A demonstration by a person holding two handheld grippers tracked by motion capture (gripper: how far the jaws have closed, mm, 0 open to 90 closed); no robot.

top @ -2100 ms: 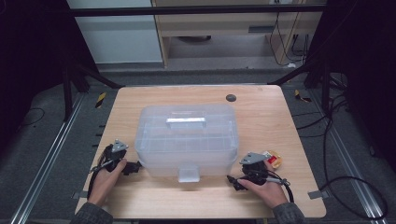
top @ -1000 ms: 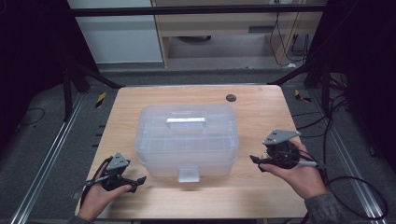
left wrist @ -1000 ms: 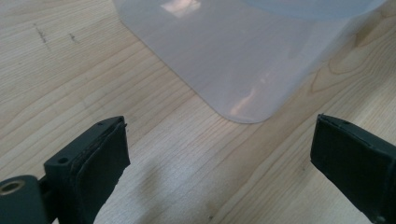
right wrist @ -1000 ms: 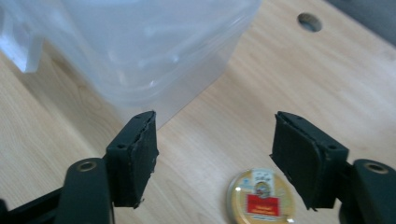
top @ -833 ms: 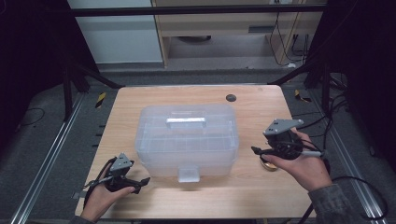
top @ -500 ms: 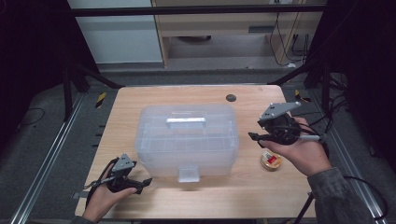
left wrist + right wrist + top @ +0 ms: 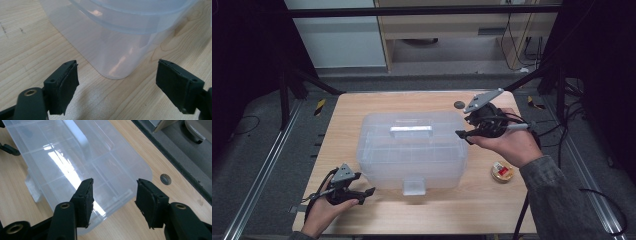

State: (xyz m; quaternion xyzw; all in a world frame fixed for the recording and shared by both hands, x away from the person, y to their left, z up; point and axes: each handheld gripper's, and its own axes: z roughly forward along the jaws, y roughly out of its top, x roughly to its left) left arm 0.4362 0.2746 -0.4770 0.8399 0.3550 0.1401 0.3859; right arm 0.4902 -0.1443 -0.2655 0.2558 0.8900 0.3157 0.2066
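Observation:
A clear plastic box (image 7: 412,147) with a shut lid and a front latch stands in the middle of the wooden table (image 7: 362,107). My left gripper (image 7: 366,193) rests near the table's front left corner. In the left gripper view my left gripper (image 7: 117,62) is open, and the box's rounded corner (image 7: 117,67) stands just beyond its jaws, which have just been closing a little. My right gripper (image 7: 463,134) hangs raised over the box's right end. Its jaws (image 7: 114,180) stand open with nothing between them and have just been opening slightly, with the lid (image 7: 62,157) below.
A small round tan and red object (image 7: 502,171) lies on the table right of the box. A dark round spot (image 7: 459,105) sits near the far edge, also in the right gripper view (image 7: 165,179). Metal rails run along both sides of the table.
My right gripper has risen and moved from the table's right side to above the box's right end, uncovering the small round object. The left hand has kept still over the last second.

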